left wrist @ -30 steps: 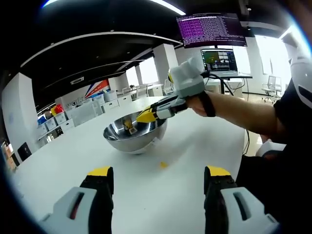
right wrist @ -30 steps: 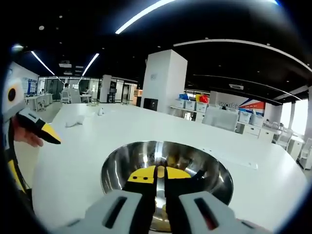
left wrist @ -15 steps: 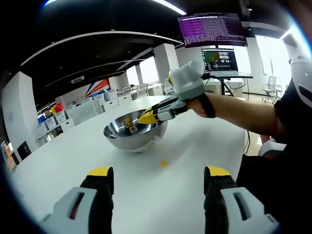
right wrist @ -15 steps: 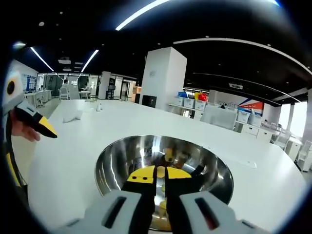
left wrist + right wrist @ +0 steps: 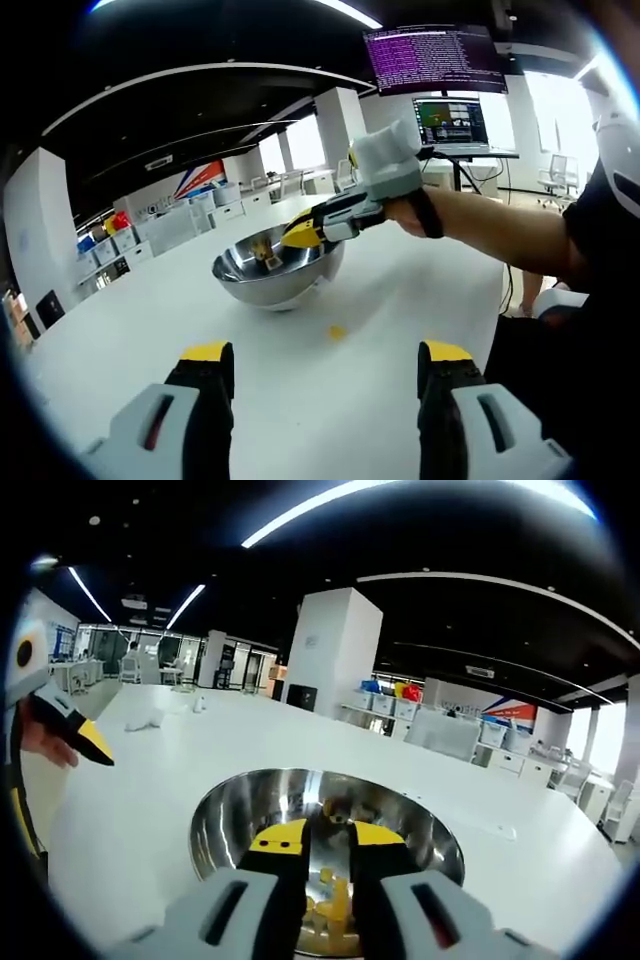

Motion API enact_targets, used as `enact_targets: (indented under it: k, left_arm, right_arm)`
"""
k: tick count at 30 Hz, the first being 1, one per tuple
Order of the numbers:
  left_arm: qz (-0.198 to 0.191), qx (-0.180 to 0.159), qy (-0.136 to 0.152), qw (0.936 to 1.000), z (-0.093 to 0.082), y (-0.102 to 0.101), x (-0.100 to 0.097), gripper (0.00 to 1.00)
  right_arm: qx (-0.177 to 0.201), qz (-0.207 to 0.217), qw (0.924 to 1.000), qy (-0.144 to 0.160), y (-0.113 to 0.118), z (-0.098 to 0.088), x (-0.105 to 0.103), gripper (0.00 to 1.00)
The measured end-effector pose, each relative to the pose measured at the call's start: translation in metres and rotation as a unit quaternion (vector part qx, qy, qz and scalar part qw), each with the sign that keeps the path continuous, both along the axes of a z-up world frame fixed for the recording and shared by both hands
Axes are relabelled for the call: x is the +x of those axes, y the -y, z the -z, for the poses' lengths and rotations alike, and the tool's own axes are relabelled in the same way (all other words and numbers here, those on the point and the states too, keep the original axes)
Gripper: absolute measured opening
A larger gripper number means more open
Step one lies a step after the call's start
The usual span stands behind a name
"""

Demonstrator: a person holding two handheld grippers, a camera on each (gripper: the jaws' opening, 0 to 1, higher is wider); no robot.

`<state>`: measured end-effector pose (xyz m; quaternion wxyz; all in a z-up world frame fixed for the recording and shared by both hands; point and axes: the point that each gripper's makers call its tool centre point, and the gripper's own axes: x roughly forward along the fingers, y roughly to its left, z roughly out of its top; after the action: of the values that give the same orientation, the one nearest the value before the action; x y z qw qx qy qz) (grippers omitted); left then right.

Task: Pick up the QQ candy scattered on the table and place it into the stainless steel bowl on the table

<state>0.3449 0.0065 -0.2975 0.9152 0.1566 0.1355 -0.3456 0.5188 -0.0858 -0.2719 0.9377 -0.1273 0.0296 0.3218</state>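
In the left gripper view we see our left gripper low over the white table, its yellow-tipped jaws spread wide with nothing between them. Bare table lies ahead of the jaws as far as the stainless steel bowl, which sits well in from the table's edges. One yellow QQ candy lies loose on the table just in front of the bowl, between it and our left jaws, with clear surface all round it.

Our right gripper reaches in from the right, its tips above the bowl's near rim, apart from the metal. In the right gripper view, that gripper looks straight down into the bowl; its jaws stand slightly parted with an empty gap. Several yellow candies rest at the bowl's bottom, below the jaws. To the left of the bowl the table runs wide and bare toward its far edge; a monitor stands beyond the right side.
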Motion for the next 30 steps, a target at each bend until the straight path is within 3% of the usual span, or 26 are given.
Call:
enact_targets:
  k: [17,30]
  left_arm:
    - [0.000,0.000,0.001,1.0000,-0.001,0.001,-0.001,0.75]
    - [0.001,0.000,0.004,1.0000,-0.004,0.002,-0.001,0.75]
  right_arm:
    - [0.022,-0.002,0.9992,0.034,0.003,-0.030,-0.023,0.15]
    - [0.058,-0.036,0.9951,0.072,-0.004,-0.078,-0.066,0.20]
